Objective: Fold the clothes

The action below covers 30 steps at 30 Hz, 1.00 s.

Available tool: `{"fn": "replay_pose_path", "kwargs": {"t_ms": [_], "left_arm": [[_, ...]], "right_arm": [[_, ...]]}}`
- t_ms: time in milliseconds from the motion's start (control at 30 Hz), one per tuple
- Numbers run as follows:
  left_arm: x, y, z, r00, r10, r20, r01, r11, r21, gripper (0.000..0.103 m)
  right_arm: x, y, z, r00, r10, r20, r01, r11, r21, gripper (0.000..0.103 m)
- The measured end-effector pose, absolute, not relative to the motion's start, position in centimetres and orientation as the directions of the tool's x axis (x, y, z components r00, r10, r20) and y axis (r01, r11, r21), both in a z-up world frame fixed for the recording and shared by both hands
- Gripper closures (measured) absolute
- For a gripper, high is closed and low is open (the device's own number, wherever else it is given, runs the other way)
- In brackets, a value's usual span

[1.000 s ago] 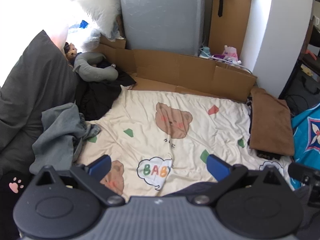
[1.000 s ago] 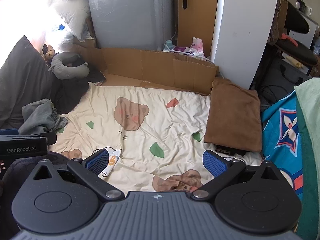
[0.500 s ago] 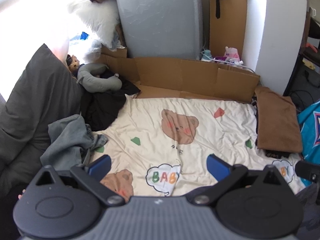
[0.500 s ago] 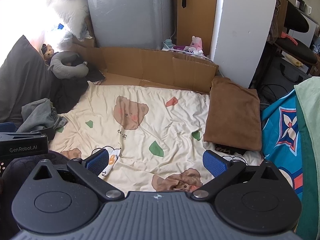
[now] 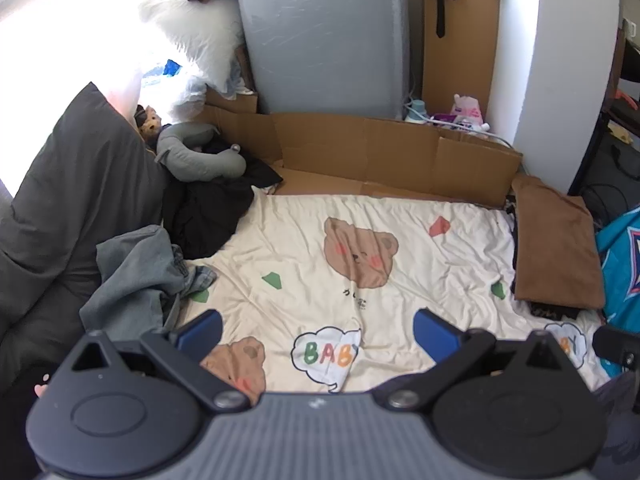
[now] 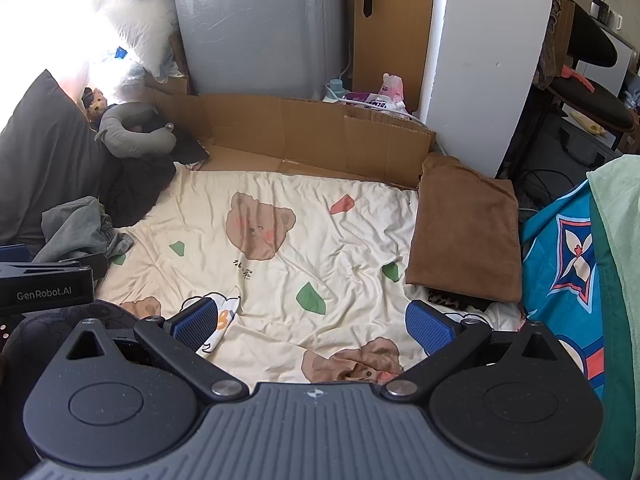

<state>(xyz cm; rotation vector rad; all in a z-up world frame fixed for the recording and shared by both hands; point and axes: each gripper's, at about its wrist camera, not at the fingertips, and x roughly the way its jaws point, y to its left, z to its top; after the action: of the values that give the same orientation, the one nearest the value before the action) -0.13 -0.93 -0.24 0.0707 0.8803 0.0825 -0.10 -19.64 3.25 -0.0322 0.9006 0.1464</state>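
Currently we hold both grippers above the near edge of the cream bear-print blanket point(image 5: 400, 248). Left gripper point(image 5: 318, 332): jaws spread wide, nothing between the blue pads. Right gripper point(image 6: 312, 320): same, wide apart and empty.

Clothes in view, 3 lots:
- crumpled grey garment point(image 5: 136, 280) at the blanket's left edge, leaning on the dark grey cushion point(image 5: 68, 200); closest to the left gripper.
- black garment point(image 5: 208, 216) heaped just behind it, under the grey neck pillow point(image 5: 200, 156).
- folded brown garment point(image 6: 468, 232) on the right edge of the blanket, flat, stacked over something dark; we judge this one already done.

Middle of the blanket is bare, so we read this as the gap between items: next piece not yet picked.

Risks from here, as we judge them:
- The grey garment is bunched with a checked scrap point(image 5: 202, 278) poking out at its front. A pinch into the heap may catch 2 layers or 2 items at once, and it would not spread flat.
- Grey and black touch. Dragging 1 could pull the other, or the neck pillow, onto the work area.
- The blanket is wrinkled and loose. A low pinch could take blanket with cloth.
- The left gripper's body shows at the left rim of the right wrist view, so the 2 tools are close; reaching left with both risks a knock.
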Motion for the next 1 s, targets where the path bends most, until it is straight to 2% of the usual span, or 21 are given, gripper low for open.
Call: {"fn": "replay_pose_path", "kwargs": {"t_ms": [1000], "left_arm": [[-0.16, -0.51, -0.26, 0.633, 0.089, -0.769, -0.054, 0.996, 0.071, 0.0]], "right_arm": [[0.34, -19.29, 3.43, 0.605, 0.09, -0.791, -0.148, 0.989, 0.0, 0.0]]}}
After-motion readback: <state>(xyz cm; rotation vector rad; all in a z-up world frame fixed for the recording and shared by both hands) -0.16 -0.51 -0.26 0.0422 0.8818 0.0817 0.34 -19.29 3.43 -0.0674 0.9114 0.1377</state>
